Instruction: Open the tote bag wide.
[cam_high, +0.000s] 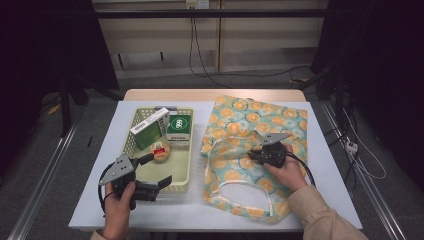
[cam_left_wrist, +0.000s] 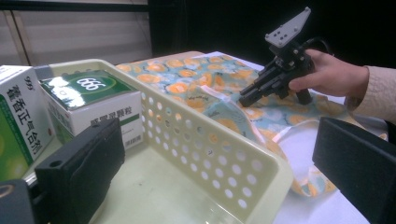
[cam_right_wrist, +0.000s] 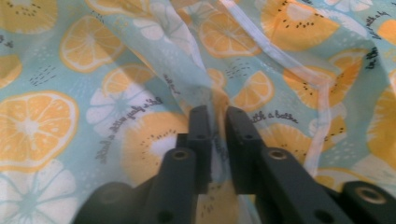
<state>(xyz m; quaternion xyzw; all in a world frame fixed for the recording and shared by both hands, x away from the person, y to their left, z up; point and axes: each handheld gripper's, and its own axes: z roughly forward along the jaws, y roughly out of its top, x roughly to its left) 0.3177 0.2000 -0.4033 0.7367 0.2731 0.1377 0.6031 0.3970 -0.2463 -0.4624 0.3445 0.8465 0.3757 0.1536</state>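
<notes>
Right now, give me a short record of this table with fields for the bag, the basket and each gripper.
bag: orange-slice print cloth bag lying flat on the table's right half, white-trimmed opening toward the person
right gripper: fingers pinched on a raised fold of the bag's cloth
left gripper: fingers spread wide, astride the basket's near rim
basket: pale perforated plastic, left of the bag
basket contents: two green-and-white medicine boxes, one small wrapped snack

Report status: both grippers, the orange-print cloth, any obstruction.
Right gripper shut, pinching a fold of the cloth. Left gripper open over the basket corner. Nothing blocking.
</notes>
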